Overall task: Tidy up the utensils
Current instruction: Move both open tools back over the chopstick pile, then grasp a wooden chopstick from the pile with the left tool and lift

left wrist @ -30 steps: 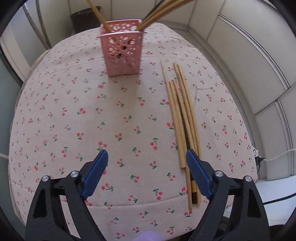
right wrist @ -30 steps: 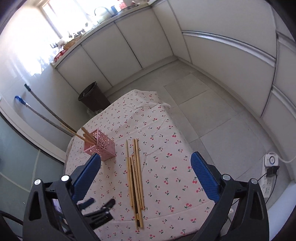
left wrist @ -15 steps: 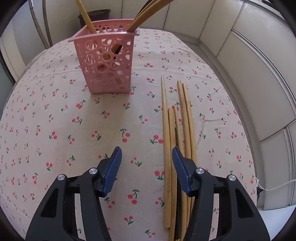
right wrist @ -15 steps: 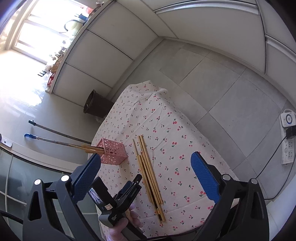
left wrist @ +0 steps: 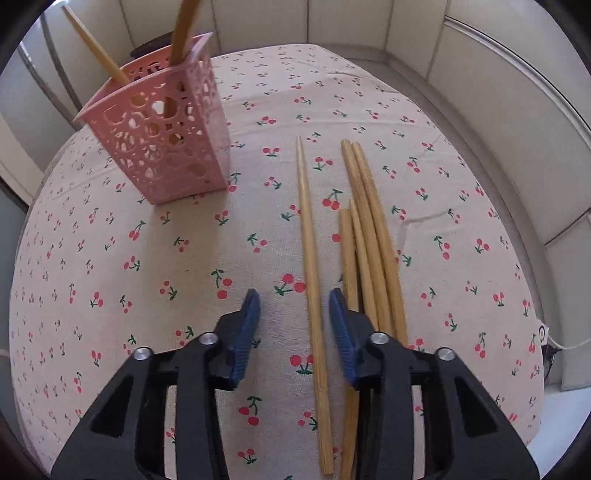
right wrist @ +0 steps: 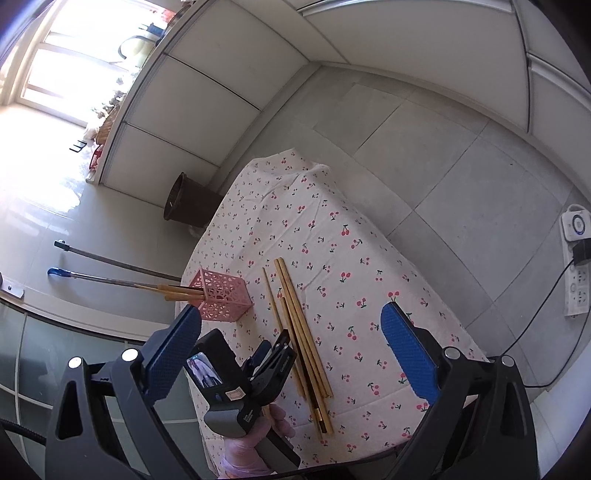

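Since a second ago your left gripper (left wrist: 293,308) has dropped closer to the cloth and shifted over a single chopstick (left wrist: 312,295); its jaws have just been closing, and that chopstick lies between them, pads not yet touching it. The worktop (left wrist: 110,258) carries a cherry-print cloth. The pink basket (left wrist: 162,136) stands upper left with chopsticks upright in it. The other loose chopsticks (left wrist: 369,243) lie bunched just right of the single one. Your right gripper (right wrist: 291,350) hangs wide open above the worktop, empty.

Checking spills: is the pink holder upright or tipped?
Upright: the holder stands on its base, chopsticks sticking up from it.
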### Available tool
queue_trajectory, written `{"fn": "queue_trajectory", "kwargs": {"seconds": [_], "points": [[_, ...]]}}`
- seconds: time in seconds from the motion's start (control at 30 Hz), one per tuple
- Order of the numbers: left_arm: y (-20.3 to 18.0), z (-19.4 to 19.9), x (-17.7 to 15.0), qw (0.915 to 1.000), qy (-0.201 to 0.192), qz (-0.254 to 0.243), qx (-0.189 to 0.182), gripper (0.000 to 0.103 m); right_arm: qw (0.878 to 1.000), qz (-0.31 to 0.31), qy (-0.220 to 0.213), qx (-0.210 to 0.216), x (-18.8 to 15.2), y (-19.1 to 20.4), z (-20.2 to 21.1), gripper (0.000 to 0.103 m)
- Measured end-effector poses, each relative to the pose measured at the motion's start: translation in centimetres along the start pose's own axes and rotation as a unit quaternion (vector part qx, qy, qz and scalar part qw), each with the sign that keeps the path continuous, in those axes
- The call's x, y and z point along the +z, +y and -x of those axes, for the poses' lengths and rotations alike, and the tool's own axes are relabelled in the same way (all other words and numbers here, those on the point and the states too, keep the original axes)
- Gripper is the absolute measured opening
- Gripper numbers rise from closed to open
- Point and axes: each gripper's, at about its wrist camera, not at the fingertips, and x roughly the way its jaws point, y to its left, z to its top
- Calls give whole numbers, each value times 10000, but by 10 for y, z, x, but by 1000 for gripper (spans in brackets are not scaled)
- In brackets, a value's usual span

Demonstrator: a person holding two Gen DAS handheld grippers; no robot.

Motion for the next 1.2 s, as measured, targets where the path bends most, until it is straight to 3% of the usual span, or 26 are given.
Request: {"fn": "queue_trajectory", "kwargs": {"seconds": [0.07,0.1,0.2,0.3,0.37,0.53,0.63,0.7,0.77,0.87,1.03,1.2], "points": [[-1,2,-2,9998,179,-63,-15,10,10000,2,42,-20,0,-1,-3,95],[0,3,-7,9997,213,-112,-47,8,10000,-7,64,-33,0,-2,-4,95],[15,13,-27,9978,517,-107,-396,8,9998,-66,181,-54,1,-5,-10,95],[24,20,-44,9907,1102,-351,-715,10,9995,-126,287,-38,2,-6,-16,95],[26,21,-44,9906,1166,-504,-516,11,9993,-52,358,-56,1,-2,-20,95],[10,4,-6,9935,800,-731,-356,15,9983,206,424,-357,-3,3,-33,95],[10,-9,13,9962,501,-535,-475,17,9972,234,467,-534,-2,0,-45,95],[13,-11,15,9965,367,-492,-566,16,9960,345,495,-656,-1,1,-58,95],[18,-10,12,9971,247,-437,-563,6,9948,501,479,-748,1,3,-73,95],[38,7,-7,9966,-63,-237,-787,5,9919,859,509,-786,3,14,-106,94],[76,69,-29,9929,-509,208,-1050,5,9795,1438,885,-1096,-7,32,-166,51],[113,126,-32,9847,-1140,407,-1256,5,9719,1701,1097,-1201,-20,43,-207,43]]}}
